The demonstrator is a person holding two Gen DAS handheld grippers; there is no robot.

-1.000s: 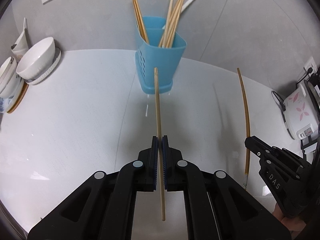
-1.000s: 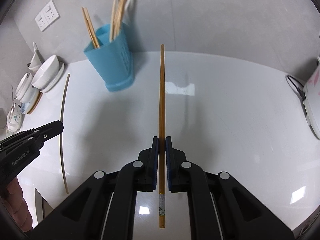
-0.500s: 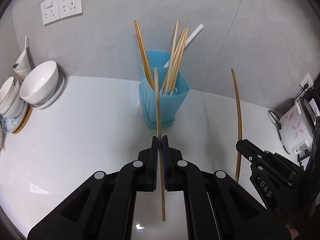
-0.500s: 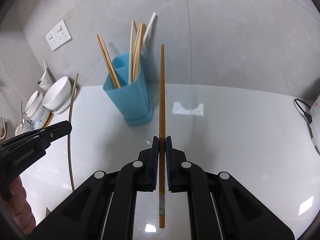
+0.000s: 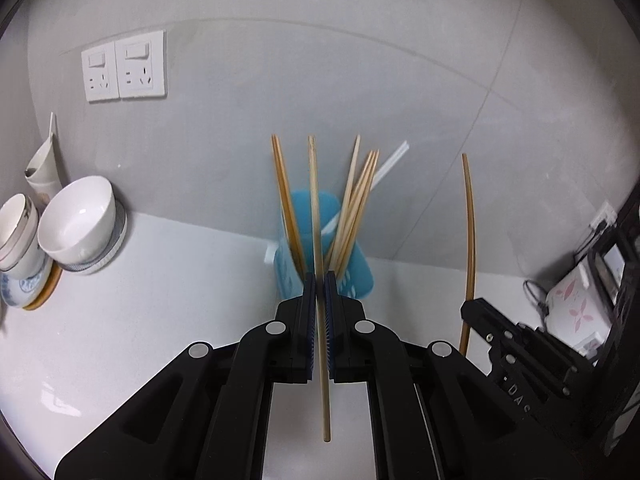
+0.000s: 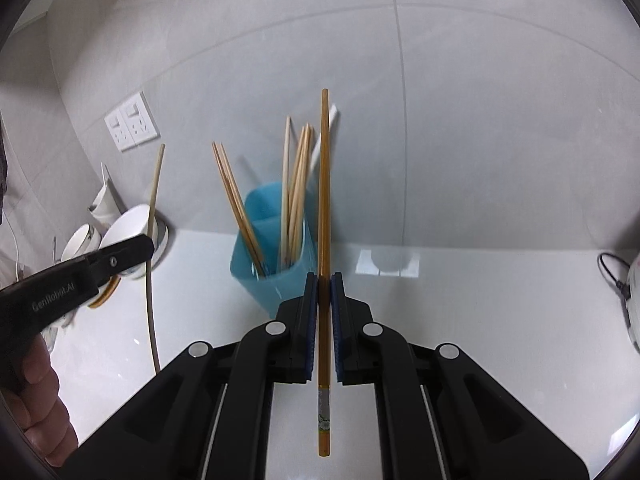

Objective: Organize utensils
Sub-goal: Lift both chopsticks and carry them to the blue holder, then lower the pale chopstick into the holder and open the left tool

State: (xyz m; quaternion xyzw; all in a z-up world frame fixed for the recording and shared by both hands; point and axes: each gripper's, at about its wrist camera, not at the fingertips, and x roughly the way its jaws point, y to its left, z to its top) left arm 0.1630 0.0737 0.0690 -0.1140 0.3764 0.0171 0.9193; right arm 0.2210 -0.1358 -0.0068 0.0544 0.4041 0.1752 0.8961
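Note:
My left gripper (image 5: 319, 280) is shut on a pale wooden chopstick (image 5: 314, 208) that points up and forward, in line with the blue utensil holder (image 5: 360, 276). The holder stands at the wall with several chopsticks (image 5: 356, 208) in it. My right gripper (image 6: 324, 282) is shut on a darker amber chopstick (image 6: 325, 184), just right of the holder (image 6: 260, 236). The right gripper (image 5: 504, 340) with its chopstick (image 5: 470, 240) shows at the right of the left wrist view. The left gripper (image 6: 96, 268) with its chopstick (image 6: 154, 200) shows at the left of the right wrist view.
White bowls and cups (image 5: 78, 224) are stacked at the left on the white counter (image 5: 160, 300). Wall sockets (image 5: 124, 65) sit above them. A rice cooker with a flower print (image 5: 576, 308) and a cable stand at the right. A grey tiled wall (image 6: 480, 120) is behind.
Both grippers have lifted and tilted up with their chopsticks and drawn nearer the blue holder; more wall and less counter shows. Both grips are unchanged.

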